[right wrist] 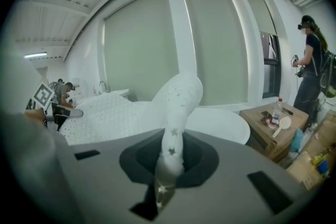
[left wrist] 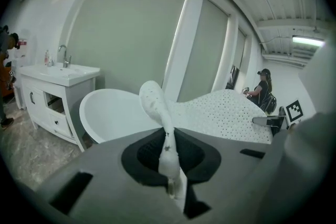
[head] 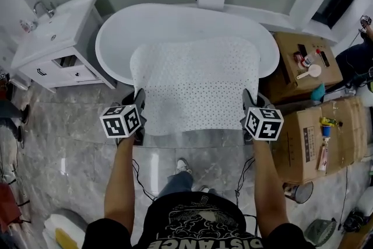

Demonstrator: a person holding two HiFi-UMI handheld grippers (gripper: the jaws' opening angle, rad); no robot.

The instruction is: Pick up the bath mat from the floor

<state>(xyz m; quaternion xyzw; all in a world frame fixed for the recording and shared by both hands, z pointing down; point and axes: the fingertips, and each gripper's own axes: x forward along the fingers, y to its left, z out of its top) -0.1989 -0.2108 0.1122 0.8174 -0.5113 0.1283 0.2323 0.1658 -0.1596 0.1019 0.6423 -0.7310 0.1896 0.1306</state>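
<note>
Bathtub (head: 116, 32) behind, boxes (head: 341, 131) right; left gripper (head: 139, 101) and right gripper (head: 249, 101) pinch the bath mat (head: 195, 87), seemingly airborne.

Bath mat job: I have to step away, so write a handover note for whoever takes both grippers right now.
Grippers: the left gripper is shut on the bath mat at its near left corner. The right gripper is shut on the near right corner.
Mat: held spread out between them, above the floor, its far part over the bathtub. I cannot tell whether it touches the tub.
Done: mat picked up.
Left: keep both grips; no set-down spot is evident.
</note>
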